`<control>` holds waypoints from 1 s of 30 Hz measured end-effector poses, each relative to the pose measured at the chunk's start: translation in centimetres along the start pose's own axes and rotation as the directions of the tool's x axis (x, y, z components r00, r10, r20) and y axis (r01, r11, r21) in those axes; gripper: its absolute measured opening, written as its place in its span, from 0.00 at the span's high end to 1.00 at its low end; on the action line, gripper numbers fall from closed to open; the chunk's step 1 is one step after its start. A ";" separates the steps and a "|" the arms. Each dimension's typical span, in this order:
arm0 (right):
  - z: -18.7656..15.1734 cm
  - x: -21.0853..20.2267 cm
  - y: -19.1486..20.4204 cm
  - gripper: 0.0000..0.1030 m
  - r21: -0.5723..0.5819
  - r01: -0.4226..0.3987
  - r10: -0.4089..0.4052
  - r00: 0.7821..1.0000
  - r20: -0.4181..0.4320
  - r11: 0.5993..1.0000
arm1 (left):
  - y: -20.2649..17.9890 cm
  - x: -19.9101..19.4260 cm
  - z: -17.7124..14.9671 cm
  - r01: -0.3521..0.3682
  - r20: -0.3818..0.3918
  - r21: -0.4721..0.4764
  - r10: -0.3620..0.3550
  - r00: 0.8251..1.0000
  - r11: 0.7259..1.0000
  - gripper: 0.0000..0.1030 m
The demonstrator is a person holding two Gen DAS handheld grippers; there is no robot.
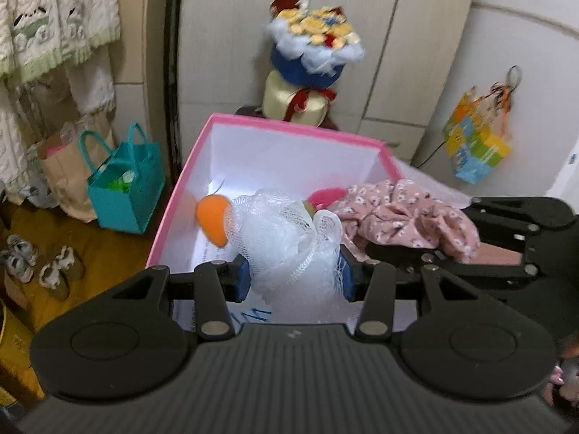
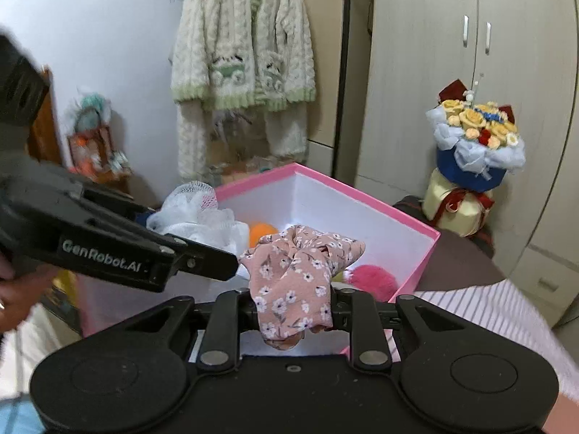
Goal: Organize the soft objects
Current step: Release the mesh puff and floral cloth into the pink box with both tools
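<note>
Black lettering: "GenRobot.AI" is printed in pale letters on the side of the left claw (image 2: 231,249), read from the right wrist view.
Box writing: blue marks on a white sheet at the near floor of the pink box (image 1: 289,124); too small to read.
Left claw: (image 1: 293,276) clamped on a white mesh bath sponge (image 1: 286,238), its blue pads pressing both sides of the bunched netting.
Right claw: (image 2: 295,307) clamped on a pink flowered cloth (image 2: 293,271), the fabric squeezed between the jaws and hanging out above and below.
Sponge look: frilly, see-through white net, puffed into loose folds.
Cloth look: dusty pink with small white blossoms, crumpled into a gathered ruffle.
Where they are: both are held just above the open pink box, the sponge on the left side, the cloth to the right, nearly touching.
Inside the box: white walls, an orange soft ball (image 1: 213,222) and a bright pink fluffy ball (image 2: 372,278) lie on the bottom.
Around: flower bouquet (image 2: 477,141) behind the box, cream knitted cardigan (image 2: 242,43) hanging on the wall, teal bag (image 1: 126,188) and small shoes (image 1: 36,264) on the floor, colourful paper bag (image 1: 477,144) hung on a cupboard.
In the way: each claw crowds the other over the box opening.
</note>
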State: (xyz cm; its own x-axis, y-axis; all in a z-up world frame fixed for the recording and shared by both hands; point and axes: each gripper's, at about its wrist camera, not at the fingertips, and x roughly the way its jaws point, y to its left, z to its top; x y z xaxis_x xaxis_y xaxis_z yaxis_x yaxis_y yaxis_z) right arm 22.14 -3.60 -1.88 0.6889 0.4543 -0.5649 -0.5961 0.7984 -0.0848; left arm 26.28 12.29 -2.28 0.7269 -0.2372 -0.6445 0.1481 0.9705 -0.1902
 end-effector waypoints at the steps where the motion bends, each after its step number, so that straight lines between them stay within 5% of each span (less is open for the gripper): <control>1: 0.0 0.5 0.2 0.74 -0.015 0.001 -0.001 1.000 -0.010 1.000 | 0.3 0.3 0.0 -0.009 -0.014 -0.006 0.009 1.000 1.000 0.56; 9: 0.1 1.9 0.9 0.70 -0.043 -0.066 0.062 0.995 -0.080 0.997 | 0.1 0.9 -0.6 -0.038 -0.029 0.040 0.039 0.999 0.998 0.55; 14: 0.1 3.3 1.2 0.68 -0.057 -0.030 0.023 0.994 -0.110 0.998 | -0.7 1.4 -0.7 -0.082 -0.014 0.074 0.083 0.996 0.994 0.48; 19: -0.2 2.6 1.0 0.34 -0.059 -0.018 0.011 0.995 -0.104 0.998 | -1.1 0.3 -0.7 -0.129 0.019 0.125 0.128 0.992 0.984 0.32; 30: 0.3 -3.8 -1.1 0.34 0.071 -0.104 0.107 0.994 -0.029 0.992 | -1.5 -6.6 -0.6 -0.041 0.080 0.146 0.029 0.996 0.988 0.24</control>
State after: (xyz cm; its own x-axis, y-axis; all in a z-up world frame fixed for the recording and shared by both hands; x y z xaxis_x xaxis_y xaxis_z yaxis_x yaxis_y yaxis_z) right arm 20.26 -6.06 0.57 0.6093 0.5254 -0.5939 -0.6338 0.7727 0.0334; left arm 20.84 12.37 1.84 0.7820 -0.2046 -0.5888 0.2147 0.9752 -0.0537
